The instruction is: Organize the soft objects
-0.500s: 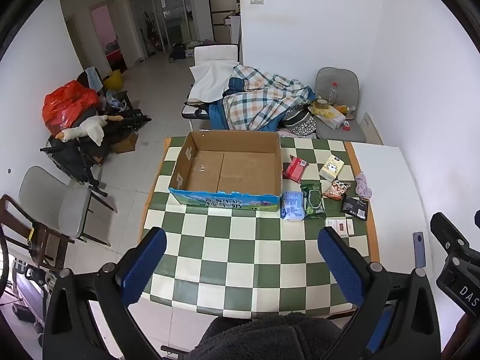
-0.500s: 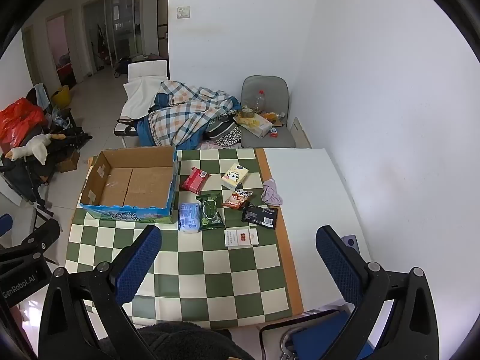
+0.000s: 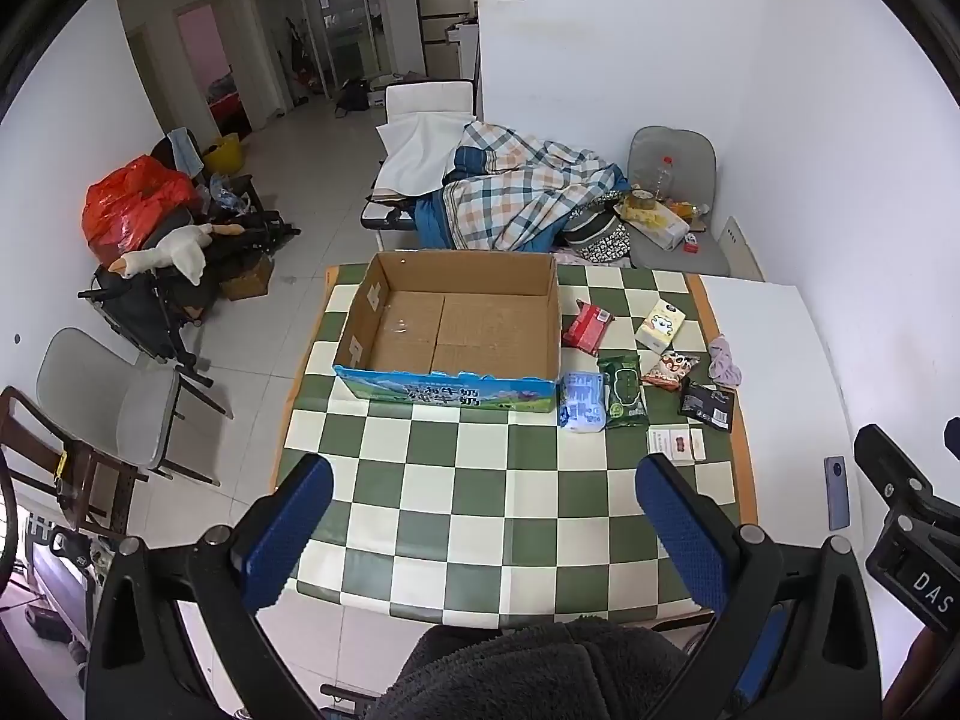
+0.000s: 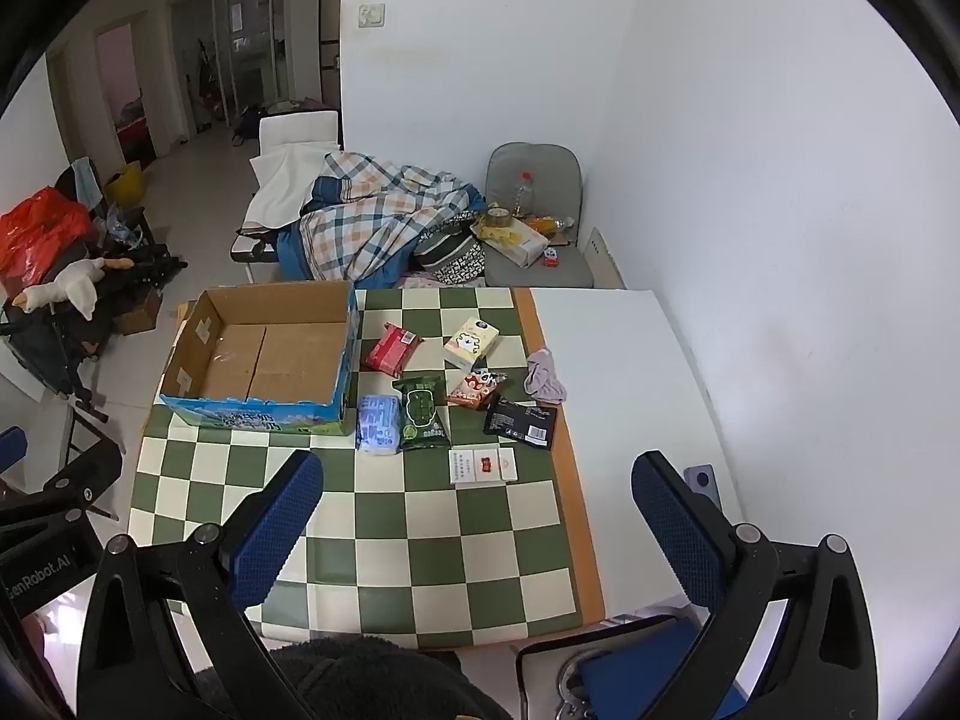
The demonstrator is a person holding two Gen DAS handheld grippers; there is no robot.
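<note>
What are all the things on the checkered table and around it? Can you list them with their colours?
cardboard box: 1, brown with blue front, empty, left on the table
red packet: 1, right of the box
tissue pack: 1, cream, far right
blue packet: 1, by the box's front corner
green packet: 1, beside the blue one
snack packet: 1, orange and white
black packet: 1, near the cloth's right edge
pink cloth: 1, crumpled
white card: 1, nearest of the items
phone: 1, blue-grey, on bare white table
plaid blanket: 1, behind the table
toy goose: 1, white, far left
left gripper: blue pads, open
right gripper: blue pads, open
</note>
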